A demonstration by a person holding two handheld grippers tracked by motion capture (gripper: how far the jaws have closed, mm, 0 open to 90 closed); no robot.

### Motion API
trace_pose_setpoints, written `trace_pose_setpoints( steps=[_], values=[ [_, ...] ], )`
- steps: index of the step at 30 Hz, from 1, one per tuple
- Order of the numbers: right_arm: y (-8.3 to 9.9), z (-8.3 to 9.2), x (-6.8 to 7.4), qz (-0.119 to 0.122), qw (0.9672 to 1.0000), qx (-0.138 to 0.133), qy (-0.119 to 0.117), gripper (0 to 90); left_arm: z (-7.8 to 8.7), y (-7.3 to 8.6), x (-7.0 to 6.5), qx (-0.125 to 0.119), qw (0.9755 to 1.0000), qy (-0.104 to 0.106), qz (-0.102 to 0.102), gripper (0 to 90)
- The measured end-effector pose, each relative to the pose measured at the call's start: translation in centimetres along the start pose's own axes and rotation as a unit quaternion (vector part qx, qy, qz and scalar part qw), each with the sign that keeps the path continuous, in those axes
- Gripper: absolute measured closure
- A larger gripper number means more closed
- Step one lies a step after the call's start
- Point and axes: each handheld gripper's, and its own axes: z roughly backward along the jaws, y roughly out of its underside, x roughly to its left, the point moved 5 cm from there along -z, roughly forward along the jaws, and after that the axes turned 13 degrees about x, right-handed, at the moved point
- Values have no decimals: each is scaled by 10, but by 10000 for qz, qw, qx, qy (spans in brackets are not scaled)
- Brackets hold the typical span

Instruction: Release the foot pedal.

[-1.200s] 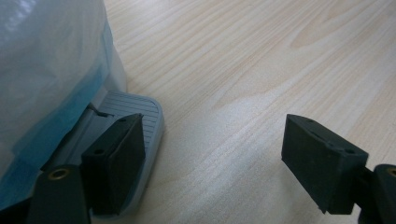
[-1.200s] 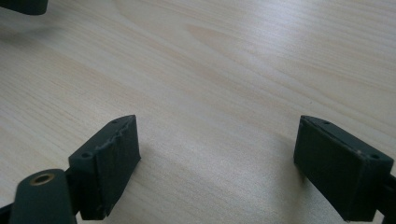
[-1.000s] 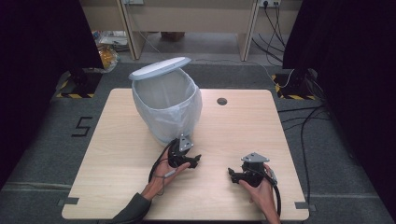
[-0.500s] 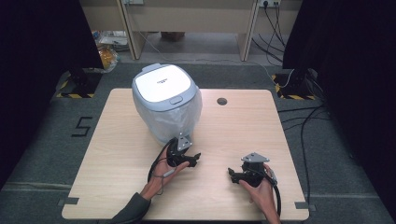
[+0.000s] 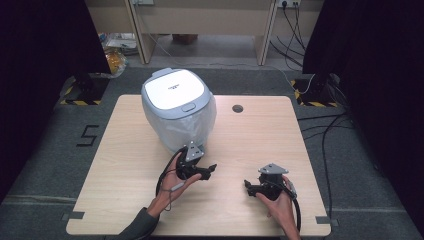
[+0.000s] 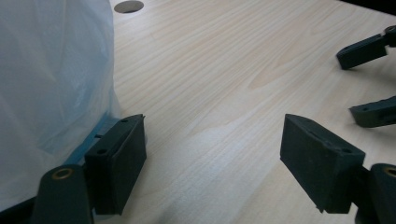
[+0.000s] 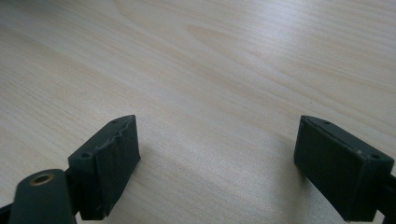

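A grey bin with a white lid [image 5: 174, 90] stands at the back left of the wooden table [image 5: 120, 150]; its lid is down and a clear plastic liner [image 5: 192, 125] hangs over its sides. My left gripper [image 5: 210, 171] hovers just in front of the bin, open, with its jaws pointing right. In the left gripper view the liner [image 6: 51, 93] rises beside the left jaw, and nothing lies between the jaws of the left gripper [image 6: 212, 158]. My right gripper [image 5: 247, 187] is near the front edge, open and empty, with its jaws pointing left. Bare wood lies under the right gripper [image 7: 217, 163].
A round cable hole [image 5: 237, 108] sits in the table behind the grippers. Cables [image 5: 325, 130] trail on the floor at the right. The right gripper's fingers [image 6: 364, 49] reach into the left gripper view at its right edge.
The bin's lid, raised a second ago, has come down and now lies shut. My left gripper has lifted a little. The right gripper has stayed put.
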Motion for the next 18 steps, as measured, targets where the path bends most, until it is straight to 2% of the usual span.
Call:
trace_pose_setpoints(
  steps=[2, 11, 18],
  values=[
    [0, 0, 0, -1, 10000, 1, 0, 143, 3, 1, -2, 5, 10000, 8, -60, 221],
    [0, 0, 0, 3, 10000, 3, -3, 142, 18, 14, -1, -60, 9999, -38, -95, 216],
    [0, 0, 0, -1, 10000, 0, -4, 141, 41, 32, 13, -264, 9994, -208, 90, 213]
  ],
)
